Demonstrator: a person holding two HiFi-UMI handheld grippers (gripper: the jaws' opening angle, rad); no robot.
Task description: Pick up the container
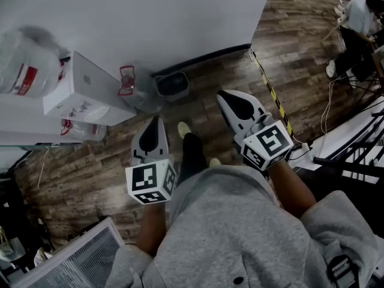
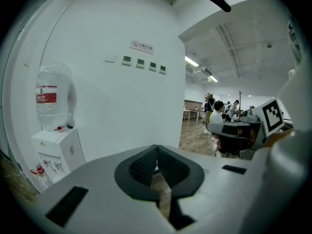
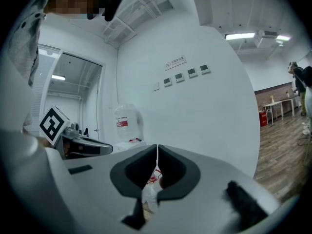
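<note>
Container (image 1: 133, 90): clear plastic vessel with a red handle. It stands on the wood floor (image 1: 90, 161) at the foot of the white wall (image 1: 180, 17), between the water dispenser (image 1: 84, 92) and a dark bin (image 1: 173, 84). Probably the task's object, though the head view is too dim and steep to confirm its shape. A second clear, red-trimmed item (image 1: 78, 128) sits by the dispenser's near edge. The container is untouched and well apart from both grippers.

Left gripper (image 1: 157, 120): jaws pressed together with nothing between them. It is held out ahead of the person's body, nose tipped toward the floor. Its own view faces the wall and the dispenser, not the container.

Right gripper (image 1: 224, 95): jaws likewise closed tip to tip, and empty. In its own view the container (image 3: 153, 179) shows through the notch below the closed tips, far off on the floor, so this tool seems to be the one lined up on it.

Posture: both tools are carried low, forward and closed, which suits walking up rather than grasping.

Stage, as judged: approach, with the pickup not yet begun.

Next need: close the distance, spread one claw, and take the red handle or the neck.
</note>
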